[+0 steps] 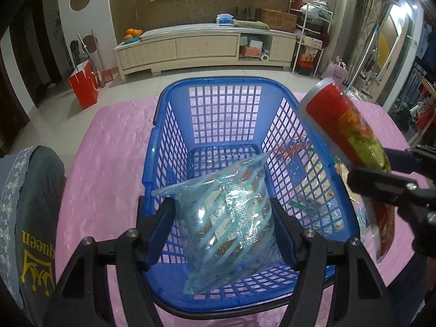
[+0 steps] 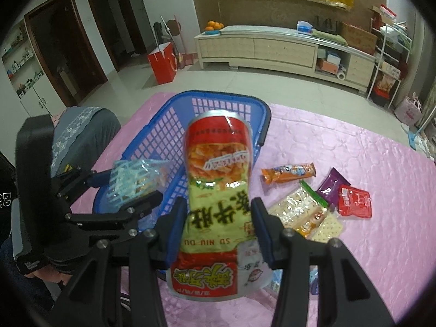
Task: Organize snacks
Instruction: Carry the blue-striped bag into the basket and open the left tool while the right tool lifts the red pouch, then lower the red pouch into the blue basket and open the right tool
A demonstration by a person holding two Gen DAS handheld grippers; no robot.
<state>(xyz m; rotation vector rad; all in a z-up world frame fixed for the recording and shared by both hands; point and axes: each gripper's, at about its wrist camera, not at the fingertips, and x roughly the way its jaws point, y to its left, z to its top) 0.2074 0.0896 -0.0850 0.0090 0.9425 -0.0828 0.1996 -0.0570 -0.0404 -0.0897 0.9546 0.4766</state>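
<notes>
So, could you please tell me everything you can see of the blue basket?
The blue basket is glossy plastic, with lattice walls and floor, a solid rim and a dark handle folded down at its near end. It stands upright on the pink cloth. The left hand-held gripper holds a clear striped snack bag inside it; no other contents show.

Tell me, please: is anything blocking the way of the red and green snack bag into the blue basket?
Partly. The left gripper holds a clear blue-striped bag over the blue basket, filling its near part. The red and green snack bag, held in the right gripper, has the far part free.
</notes>
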